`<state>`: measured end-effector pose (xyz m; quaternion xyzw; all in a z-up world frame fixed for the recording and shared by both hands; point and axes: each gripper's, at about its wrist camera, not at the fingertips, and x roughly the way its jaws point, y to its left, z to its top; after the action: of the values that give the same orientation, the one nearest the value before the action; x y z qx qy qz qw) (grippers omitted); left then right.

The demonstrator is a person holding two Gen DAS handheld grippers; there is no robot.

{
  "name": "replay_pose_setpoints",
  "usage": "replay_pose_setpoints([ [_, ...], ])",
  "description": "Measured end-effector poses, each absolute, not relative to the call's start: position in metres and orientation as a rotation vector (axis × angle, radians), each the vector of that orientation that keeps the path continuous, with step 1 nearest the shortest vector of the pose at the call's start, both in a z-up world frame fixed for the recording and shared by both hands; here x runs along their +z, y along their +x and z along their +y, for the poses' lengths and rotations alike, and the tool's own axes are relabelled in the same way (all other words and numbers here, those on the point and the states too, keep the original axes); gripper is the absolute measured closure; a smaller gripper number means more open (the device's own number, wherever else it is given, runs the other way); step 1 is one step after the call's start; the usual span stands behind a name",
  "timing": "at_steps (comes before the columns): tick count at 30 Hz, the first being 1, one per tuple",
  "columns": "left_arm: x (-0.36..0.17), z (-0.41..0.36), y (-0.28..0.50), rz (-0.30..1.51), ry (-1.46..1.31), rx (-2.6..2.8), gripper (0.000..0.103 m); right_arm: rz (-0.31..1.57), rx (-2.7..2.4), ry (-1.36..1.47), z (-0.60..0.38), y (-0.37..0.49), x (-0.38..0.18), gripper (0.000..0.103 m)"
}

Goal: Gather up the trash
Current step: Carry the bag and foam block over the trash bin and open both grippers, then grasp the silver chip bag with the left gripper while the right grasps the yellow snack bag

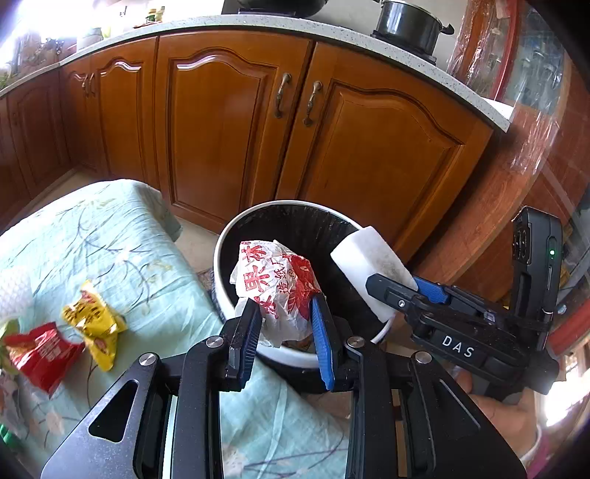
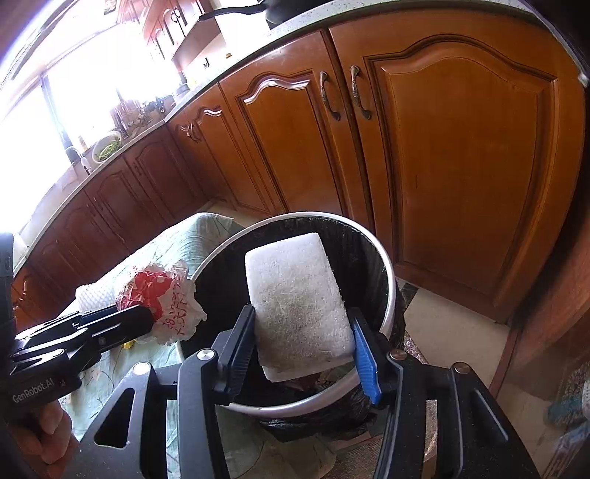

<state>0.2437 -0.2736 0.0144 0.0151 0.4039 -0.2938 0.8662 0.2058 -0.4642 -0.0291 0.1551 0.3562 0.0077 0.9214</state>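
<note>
My left gripper (image 1: 284,307) is shut on a crumpled white and red printed bag (image 1: 274,285), held over the near rim of the white trash bin (image 1: 228,239) with its black liner. In the right wrist view the same bag (image 2: 162,294) hangs at the bin's left edge. My right gripper (image 2: 300,324) is shut on a white foam block (image 2: 295,294), held above the bin's (image 2: 389,294) opening. From the left wrist view the block (image 1: 368,265) sits over the bin's right rim. A yellow wrapper (image 1: 94,320) and a red wrapper (image 1: 40,353) lie on the table.
The table wears a pale green floral cloth (image 1: 121,235) and touches the bin's left side. White foam netting (image 1: 13,291) lies at its left edge. Wooden cabinet doors (image 1: 225,121) stand behind the bin. A black pot (image 1: 409,22) sits on the counter.
</note>
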Motion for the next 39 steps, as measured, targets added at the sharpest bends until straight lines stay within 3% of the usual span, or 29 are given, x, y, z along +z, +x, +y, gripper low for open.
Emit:
replay_pose_setpoints([
  [8, 0.001, -0.293, 0.262, 0.894, 0.050, -0.631, 0.077, 0.760, 0.009, 0.314, -0.470, 0.218, -0.035, 0.052],
  [13, -0.004, -0.303, 0.271, 0.920, 0.055, -0.628, 0.076, 0.768, 0.024, 0.328, -0.475, 0.222, -0.034, 0.046],
  [16, -0.006, -0.308, 0.274, 0.937, 0.055, -0.622, 0.069, 0.763, 0.035, 0.351, -0.477, 0.221, -0.033, 0.044],
  [18, -0.007, -0.306, 0.275, 0.939, 0.049, -0.622, 0.066, 0.750, 0.037, 0.366, -0.478, 0.217, -0.033, 0.034],
  [20, -0.007, -0.304, 0.273, 0.936, 0.047, -0.614, 0.060, 0.735, 0.042, 0.382, -0.478, 0.210, -0.031, 0.034],
  [23, -0.006, -0.295, 0.268, 0.929, 0.026, -0.614, 0.059, 0.701, 0.048, 0.405, -0.476, 0.198, -0.027, 0.032],
  [27, -0.004, -0.274, 0.254, 0.905, -0.002, -0.602, 0.059, 0.649, 0.053, 0.435, -0.468, 0.177, -0.024, 0.021],
  [39, -0.008, -0.185, 0.204, 0.873, -0.093, -0.488, 0.055, 0.669, 0.168, 0.448, -0.405, 0.160, -0.029, 0.017],
])
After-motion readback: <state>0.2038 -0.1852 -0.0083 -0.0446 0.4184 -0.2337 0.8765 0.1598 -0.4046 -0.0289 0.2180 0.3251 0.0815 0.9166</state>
